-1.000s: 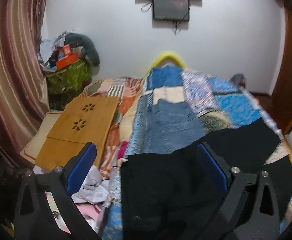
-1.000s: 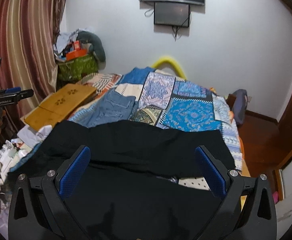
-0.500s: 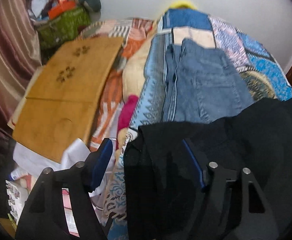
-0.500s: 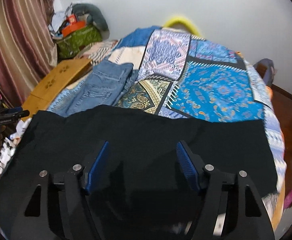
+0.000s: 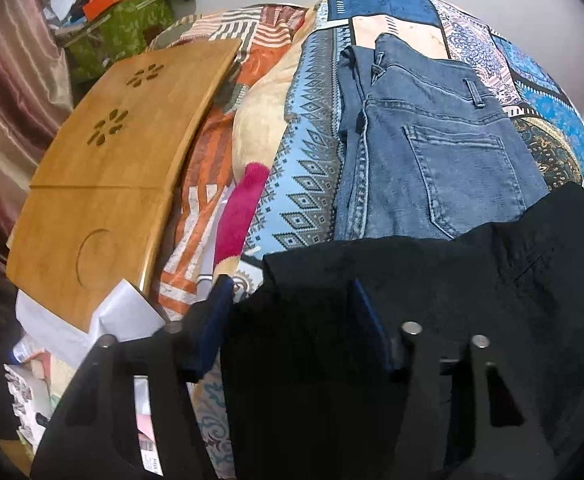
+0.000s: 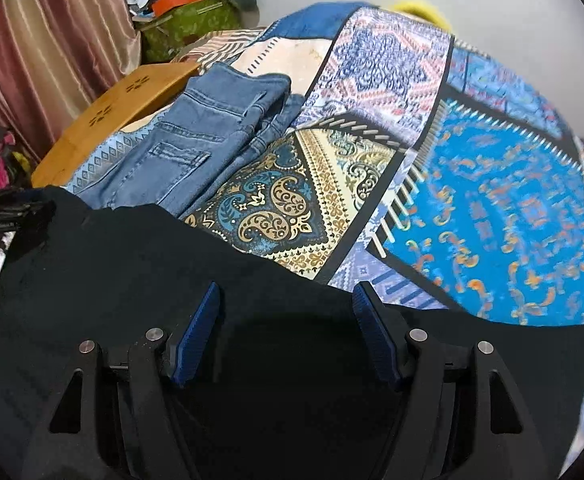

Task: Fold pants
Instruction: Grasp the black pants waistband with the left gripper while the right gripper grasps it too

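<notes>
Black pants [image 5: 472, 280] lie spread across the near end of a patchwork bedspread [image 6: 492, 208]; they also fill the lower part of the right wrist view [image 6: 131, 264]. My left gripper [image 5: 292, 300] is open, low over the pants' left edge, with its left finger [image 5: 211, 320] just outside that edge. My right gripper [image 6: 287, 312] is open, low over the pants near their far edge. I cannot tell whether either touches the cloth. The other gripper shows at the left edge of the right wrist view [image 6: 7, 216].
Folded blue jeans [image 5: 432, 152] lie on the bed beyond the black pants. A wooden lap desk [image 5: 111, 160] sits at the bed's left side, with papers and clutter below it. A pink fuzzy item [image 5: 239, 216] lies beside it. A green bag [image 5: 123, 32] stands by the curtain.
Both grippers have tilted down and moved in close over the black pants. Their jaws have narrowed from wide open to partly open.
</notes>
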`<state>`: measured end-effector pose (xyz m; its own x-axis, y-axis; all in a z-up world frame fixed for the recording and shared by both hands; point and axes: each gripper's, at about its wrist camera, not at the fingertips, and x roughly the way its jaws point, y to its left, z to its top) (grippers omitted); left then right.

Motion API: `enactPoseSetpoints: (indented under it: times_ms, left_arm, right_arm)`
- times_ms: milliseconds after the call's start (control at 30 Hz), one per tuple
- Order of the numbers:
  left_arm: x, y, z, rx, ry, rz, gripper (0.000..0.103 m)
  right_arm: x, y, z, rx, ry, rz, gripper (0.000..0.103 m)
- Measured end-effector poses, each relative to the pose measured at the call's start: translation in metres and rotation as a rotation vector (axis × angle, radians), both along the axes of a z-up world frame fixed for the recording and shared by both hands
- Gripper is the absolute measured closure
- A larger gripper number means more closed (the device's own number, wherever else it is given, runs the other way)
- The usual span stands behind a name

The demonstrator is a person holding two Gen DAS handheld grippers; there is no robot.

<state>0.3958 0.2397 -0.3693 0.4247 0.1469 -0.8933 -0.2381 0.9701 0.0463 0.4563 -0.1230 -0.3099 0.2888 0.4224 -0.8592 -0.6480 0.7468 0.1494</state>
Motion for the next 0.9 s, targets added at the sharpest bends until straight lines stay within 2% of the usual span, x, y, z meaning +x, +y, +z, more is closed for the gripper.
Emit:
enactPoseSetpoints:
  times_ms: [33,67,100,133,233,267,300,467,600,733,900]
  left_arm:
    - [0.001,-0.002,0.001,0.016,-0.001,-0.003,0.055]
    - [0.001,-0.006,0.003,0.041,-0.002,-0.007,0.063]
    - [0.002,-0.010,0.006,0.064,-0.001,-0.014,0.069]
    - [0.003,-0.011,0.007,0.076,0.000,-0.018,0.072]
    - [0.008,-0.018,0.011,0.135,0.005,-0.033,0.079]
    - [0.010,-0.020,0.012,0.142,0.003,-0.036,0.081]
    - [0.013,-0.020,0.015,0.148,-0.004,-0.040,0.084]
    - [0.041,-0.023,0.036,0.188,-0.070,-0.034,0.085]
    - [0.056,-0.022,0.055,0.197,-0.135,-0.033,0.086]
    - [0.040,-0.027,0.070,0.159,-0.178,-0.048,0.086]
    - [0.002,-0.041,0.110,0.143,-0.240,-0.105,0.087]
  right_arm:
    - [0.001,-0.001,0.000,-0.001,0.006,-0.003,0.039]
    - [0.005,-0.001,0.000,-0.014,0.002,-0.007,0.044]
    - [0.003,0.000,0.001,-0.035,-0.017,-0.011,0.054]
    - [0.000,0.001,0.001,-0.044,-0.025,-0.010,0.058]
    - [-0.005,0.001,0.002,-0.069,-0.042,0.005,0.080]
    - [-0.007,0.001,0.002,-0.073,-0.043,0.013,0.091]
    - [-0.010,0.000,0.002,-0.078,-0.050,0.015,0.094]
    - [-0.021,-0.001,0.008,-0.110,-0.164,-0.045,0.098]
    - [-0.023,-0.012,0.024,-0.045,-0.226,-0.131,0.098]
    - [-0.031,-0.029,0.049,0.046,-0.234,-0.172,0.098]
    - [-0.064,-0.036,0.077,0.095,-0.264,-0.158,0.098]
